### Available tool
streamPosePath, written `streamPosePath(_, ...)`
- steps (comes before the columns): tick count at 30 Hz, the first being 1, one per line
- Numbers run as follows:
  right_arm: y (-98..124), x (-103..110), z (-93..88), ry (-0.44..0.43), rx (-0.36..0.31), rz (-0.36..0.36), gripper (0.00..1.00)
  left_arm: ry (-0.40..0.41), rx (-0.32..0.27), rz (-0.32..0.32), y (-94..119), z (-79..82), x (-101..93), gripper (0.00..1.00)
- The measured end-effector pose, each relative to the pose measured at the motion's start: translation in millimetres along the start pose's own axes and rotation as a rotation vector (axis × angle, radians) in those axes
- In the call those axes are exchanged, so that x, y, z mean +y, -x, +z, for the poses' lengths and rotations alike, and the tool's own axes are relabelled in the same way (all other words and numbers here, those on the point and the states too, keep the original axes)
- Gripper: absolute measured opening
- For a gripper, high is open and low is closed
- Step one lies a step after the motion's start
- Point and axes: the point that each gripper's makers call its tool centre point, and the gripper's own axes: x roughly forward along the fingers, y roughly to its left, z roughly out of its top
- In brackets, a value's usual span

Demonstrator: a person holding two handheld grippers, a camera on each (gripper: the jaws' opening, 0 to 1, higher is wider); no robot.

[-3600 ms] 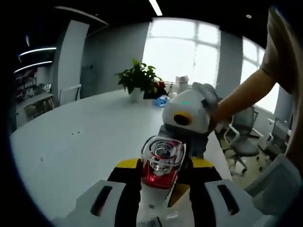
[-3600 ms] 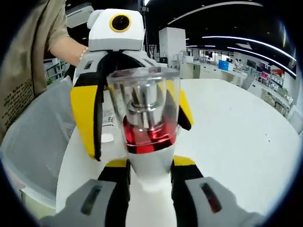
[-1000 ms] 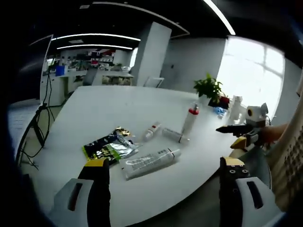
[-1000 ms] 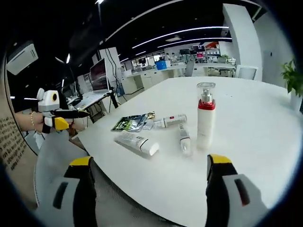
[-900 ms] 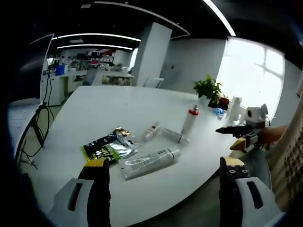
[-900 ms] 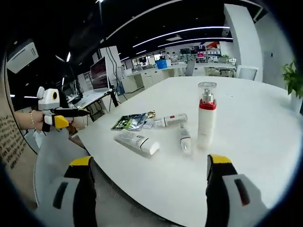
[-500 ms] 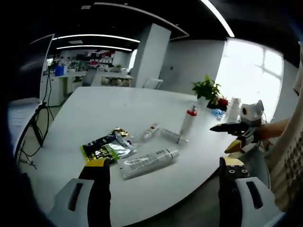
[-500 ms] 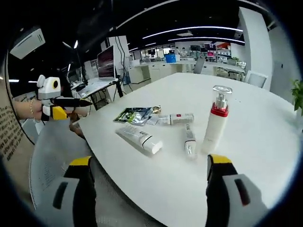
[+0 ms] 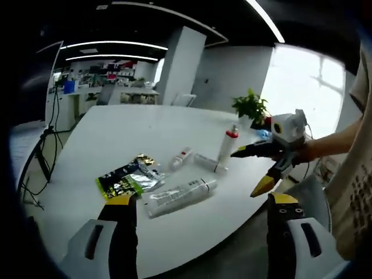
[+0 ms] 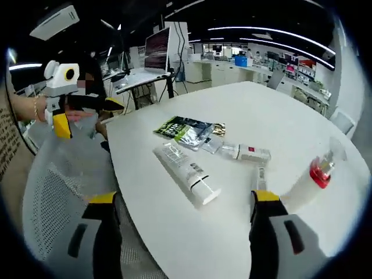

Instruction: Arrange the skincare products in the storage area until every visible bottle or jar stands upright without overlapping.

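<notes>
A white pump bottle with a red collar stands upright on the white table; in the right gripper view this pump bottle sits at the far right. A large white tube lies flat. A small red-marked tube and a clear-ended tube also lie flat. My left gripper is open at the table's near edge. My right gripper is open, and in the left gripper view the right gripper hovers beside the bottle.
Foil sachets lie by the tubes. A grey mesh chair stands at the table's edge. A potted plant sits at the far end. The left gripper, held by a hand, shows open beyond the chair.
The pump bottle, held between both grippers 3.6 s ago, now stands on the table. In the last second the right gripper has moved in over the table edge toward the bottle.
</notes>
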Motion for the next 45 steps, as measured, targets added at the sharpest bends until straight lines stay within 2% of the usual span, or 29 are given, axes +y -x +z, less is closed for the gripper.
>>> streamPosePath(2, -9.7, -1.2, 3.4, 0.057, 0.024, 0.02, 0.9, -0.025, 0.014, -0.002, -1.4, -2.0, -2.6, 0.9)
streamPosePath(4, -19.4, -2.2, 11.0, 0.066, 0.024, 0.033, 0.89, -0.032, 0.015, -0.001, -1.3, -1.9, -2.8, 0.9)
streamPosePath(11, -47.5, -1.4, 22.2, 0.15, 0.079, 0.101, 0.83, 0.02, -0.024, 0.019, 2.4, 2.9, 10.3, 0.88)
streamPosePath(17, -70.8, -4.5, 32.2, 0.186, 0.099, 0.131, 0.79, 0.014, -0.013, 0.019, 0.8, 1.0, 9.3, 0.87)
streamPosePath(26, -99.8, 8.3, 22.4, 0.292, 0.194, 0.216, 0.69, 0.054, -0.033, 0.012, 2.1, 3.9, 12.3, 0.86)
streamPosePath(32, -119.0, 13.0, 24.5, 0.33, 0.223, 0.227, 0.62, 0.06, -0.031, 0.014, 1.5, 3.5, 12.1, 0.85)
streamPosePath(36, -129.4, 11.5, 24.2, 0.387, 0.262, 0.218, 0.52, 0.063, -0.03, 0.016, 1.7, 3.3, 12.4, 0.85)
streamPosePath(39, -135.9, 7.4, 18.3, 0.379, 0.31, 0.216, 0.48, 0.068, -0.032, 0.021, 2.1, 3.5, 13.2, 0.85)
streamPosePath(45, -141.9, 8.7, 19.3, 0.382, 0.336, 0.227, 0.42, 0.074, -0.04, 0.029, 2.8, 4.7, 14.7, 0.85)
